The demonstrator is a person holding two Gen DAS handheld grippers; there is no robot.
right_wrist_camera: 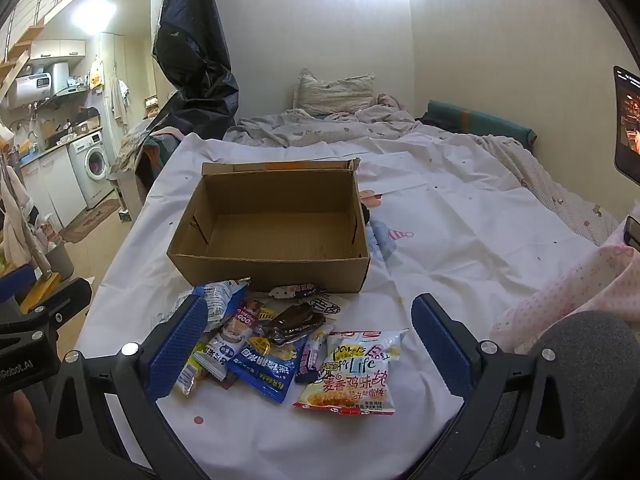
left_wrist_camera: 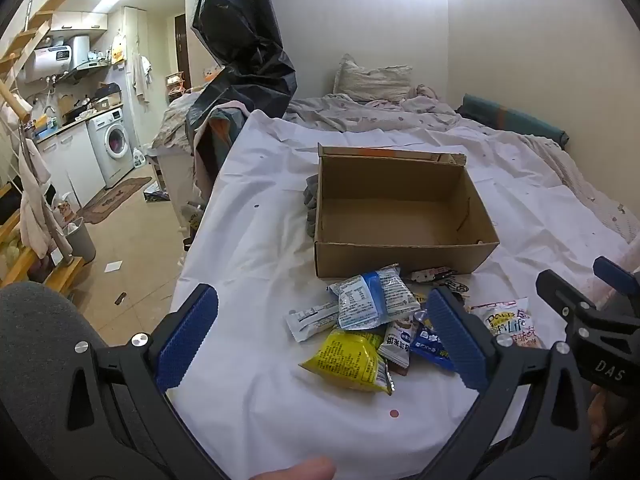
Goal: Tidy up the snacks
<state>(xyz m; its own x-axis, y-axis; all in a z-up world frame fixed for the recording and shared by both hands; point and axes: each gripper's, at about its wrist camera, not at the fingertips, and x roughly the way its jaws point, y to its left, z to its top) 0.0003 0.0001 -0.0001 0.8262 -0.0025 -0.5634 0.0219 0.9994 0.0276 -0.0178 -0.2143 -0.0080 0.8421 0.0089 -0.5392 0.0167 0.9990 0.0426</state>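
Note:
An open, empty cardboard box (left_wrist_camera: 404, 216) (right_wrist_camera: 276, 232) sits on a white sheet (left_wrist_camera: 248, 248). Several snack packets lie in a pile just in front of it: a pale blue packet (left_wrist_camera: 374, 300), a yellow packet (left_wrist_camera: 352, 360), a dark blue packet (right_wrist_camera: 266, 364), a brown bar (right_wrist_camera: 296, 322) and a white "Life" packet (right_wrist_camera: 354, 372) (left_wrist_camera: 508, 322). My left gripper (left_wrist_camera: 320, 336) is open, held above the left part of the pile. My right gripper (right_wrist_camera: 310, 344) is open, held above the pile's right part. Neither holds anything.
The sheet covers a bed with rumpled bedding and a pillow (left_wrist_camera: 372, 80) at the far end. A black plastic bag (left_wrist_camera: 240, 40) hangs at the bed's left. A kitchen area with a washing machine (left_wrist_camera: 114, 148) lies left, across a tiled floor. A grey cloth (left_wrist_camera: 311, 200) lies left of the box.

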